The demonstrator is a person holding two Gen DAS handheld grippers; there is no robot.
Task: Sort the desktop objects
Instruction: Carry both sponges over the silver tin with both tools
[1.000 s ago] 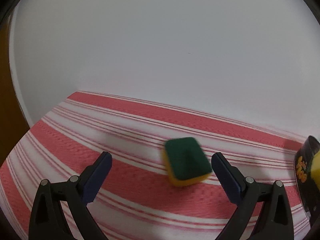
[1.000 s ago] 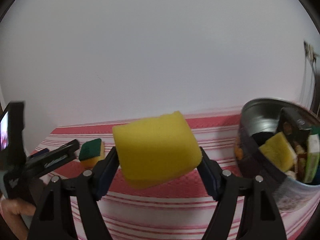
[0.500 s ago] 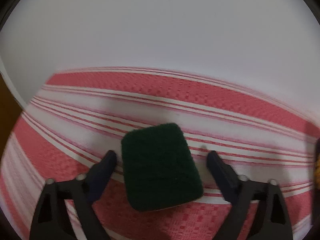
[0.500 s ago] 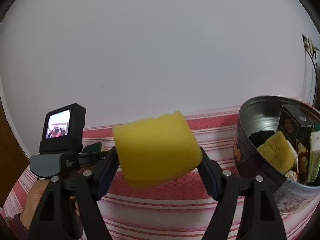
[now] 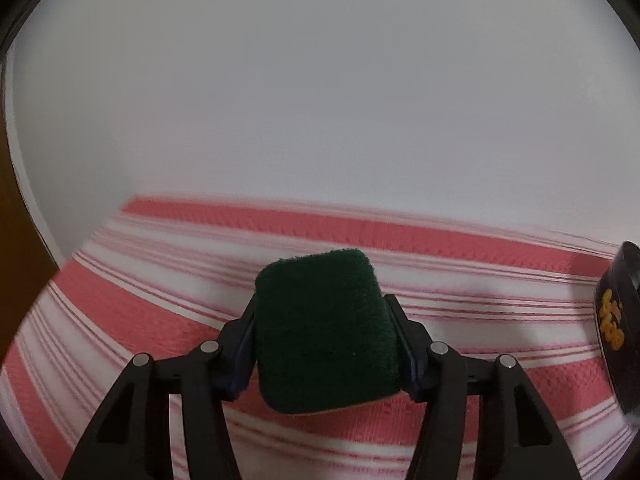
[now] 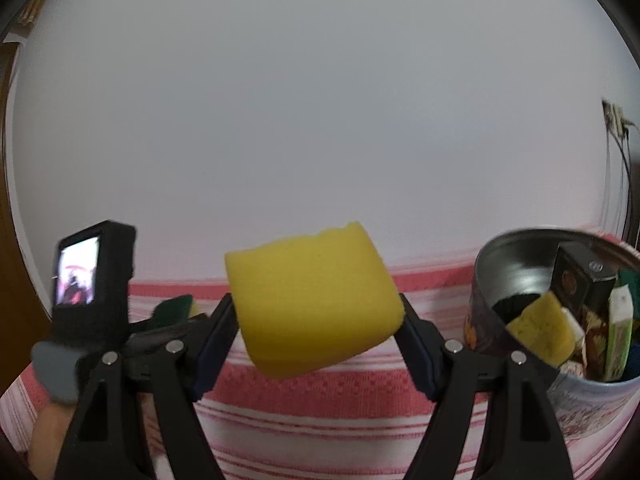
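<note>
Each hand-held gripper clamps a sponge: left [image 5: 324, 344] green sponge [image 5: 324, 332], right [image 6: 316, 320] yellow sponge [image 6: 312, 300]

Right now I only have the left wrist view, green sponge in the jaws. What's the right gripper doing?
Observer: The right gripper is shut on a yellow sponge, held above the striped cloth.
Operator: Where's the bin? I only see a dark edge.
Observer: It's a round metal tin, to the right of the yellow sponge.
Operator: Anything in it?
Observer: Yes, another yellow sponge, a dark box and other items.
</note>
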